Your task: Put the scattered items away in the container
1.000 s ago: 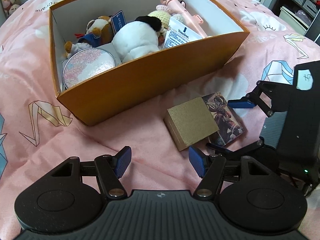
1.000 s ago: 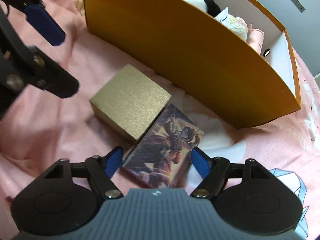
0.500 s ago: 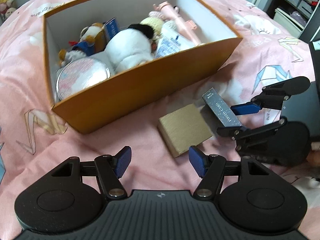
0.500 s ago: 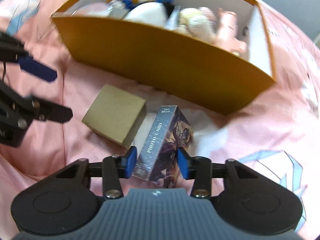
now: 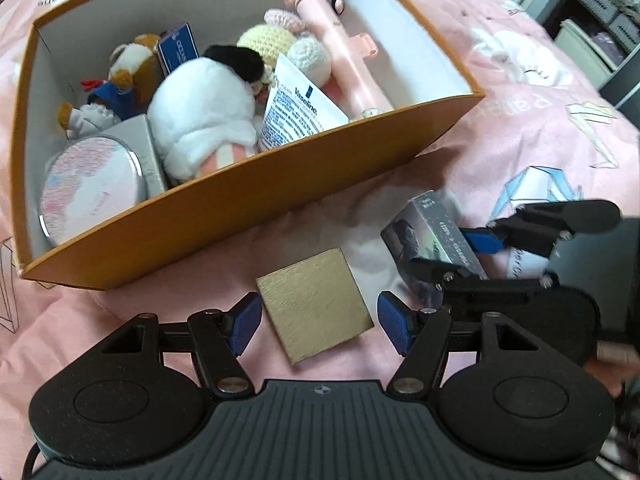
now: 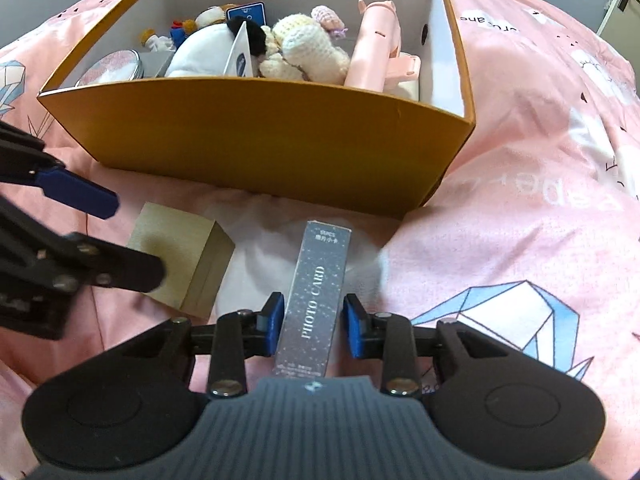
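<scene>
Bed: pink quilt with crane prints carries everything; shelves show dimly beyond in the left view.
Right gripper: jaws have just been closing and now clamp the card box by its long faces, narrow side up — a grip that looks meant to carry it over the wall ahead.
Left gripper: jaws spread wide, straddling the gold box without touching — likely lining up for its own pick.
Gold box: sits on the quilt just beside the card box, near the bin's front wall.
Bin: orange outside, white inside, already crowded — plush toys, a crocheted doll, a round tin, a Vaseline tube, a pink handled gadget.
Left to do: both small boxes are not yet in the bin.
</scene>
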The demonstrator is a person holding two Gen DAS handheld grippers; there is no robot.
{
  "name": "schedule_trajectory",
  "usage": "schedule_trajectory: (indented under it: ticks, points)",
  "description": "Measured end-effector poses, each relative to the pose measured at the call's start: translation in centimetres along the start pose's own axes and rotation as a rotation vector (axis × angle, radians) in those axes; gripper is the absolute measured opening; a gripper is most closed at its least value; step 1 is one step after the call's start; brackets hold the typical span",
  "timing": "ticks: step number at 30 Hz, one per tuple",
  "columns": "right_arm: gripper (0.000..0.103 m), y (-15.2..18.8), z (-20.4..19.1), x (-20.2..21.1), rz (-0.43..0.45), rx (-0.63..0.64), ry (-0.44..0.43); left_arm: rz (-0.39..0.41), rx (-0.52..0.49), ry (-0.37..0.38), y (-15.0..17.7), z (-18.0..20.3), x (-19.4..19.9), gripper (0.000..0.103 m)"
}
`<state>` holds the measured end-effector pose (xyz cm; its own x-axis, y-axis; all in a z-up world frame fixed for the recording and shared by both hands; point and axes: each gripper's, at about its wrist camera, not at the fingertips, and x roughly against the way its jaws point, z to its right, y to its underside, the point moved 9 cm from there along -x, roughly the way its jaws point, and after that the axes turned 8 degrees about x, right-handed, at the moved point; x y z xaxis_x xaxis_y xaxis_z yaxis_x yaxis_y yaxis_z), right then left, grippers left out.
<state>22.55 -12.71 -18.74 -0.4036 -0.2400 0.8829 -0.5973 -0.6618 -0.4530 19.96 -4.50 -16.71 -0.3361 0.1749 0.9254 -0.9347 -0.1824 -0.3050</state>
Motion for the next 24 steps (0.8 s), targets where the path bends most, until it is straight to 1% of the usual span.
schedule_trajectory:
  ticks: [5, 7, 8, 12, 16, 19, 21, 22, 24]
  points:
    - [0.035, 0.2, 0.1, -0.1, 0.013, -0.029, -0.028, -0.041, 0.029, -0.076, -0.4, 0.0, -1.7, 0.076]
    - [0.035, 0.3, 0.2, -0.2, 0.017, -0.039, -0.036, -0.043, 0.056, -0.095, -0.6, -0.4, -2.1, 0.077]
    - [0.035, 0.3, 0.2, -0.2, 0.02, -0.043, -0.04, -0.05, 0.071, -0.095, -0.6, -0.6, -2.3, 0.078]
    - [0.036, 0.2, 0.4, 0.0, 0.035, -0.07, -0.063, -0.115, 0.156, -0.046, -0.1, -1.5, -3.5, 0.078]
    - [0.037, 0.3, 0.4, 0.2, 0.043, -0.097, -0.081, -0.136, 0.216, -0.008, 0.2, -2.3, -3.9, 0.078]
    - [0.037, 0.1, 1.2, 1.1, 0.058, -0.128, -0.092, -0.135, 0.226, 0.011, 0.4, -2.5, -3.8, 0.074]
    - [0.034, 0.0, 1.5, 1.4, 0.061, -0.144, -0.102, -0.13, 0.217, 0.012, 0.6, -2.5, -3.7, 0.074]
    - [0.029, 0.0, 1.4, 1.5, 0.062, -0.148, -0.108, -0.127, 0.213, 0.012, 0.7, -2.6, -3.6, 0.073]
    - [0.028, 0.0, 1.3, 1.5, 0.061, -0.15, -0.106, -0.121, 0.201, 0.008, 0.9, -2.6, -3.3, 0.073]
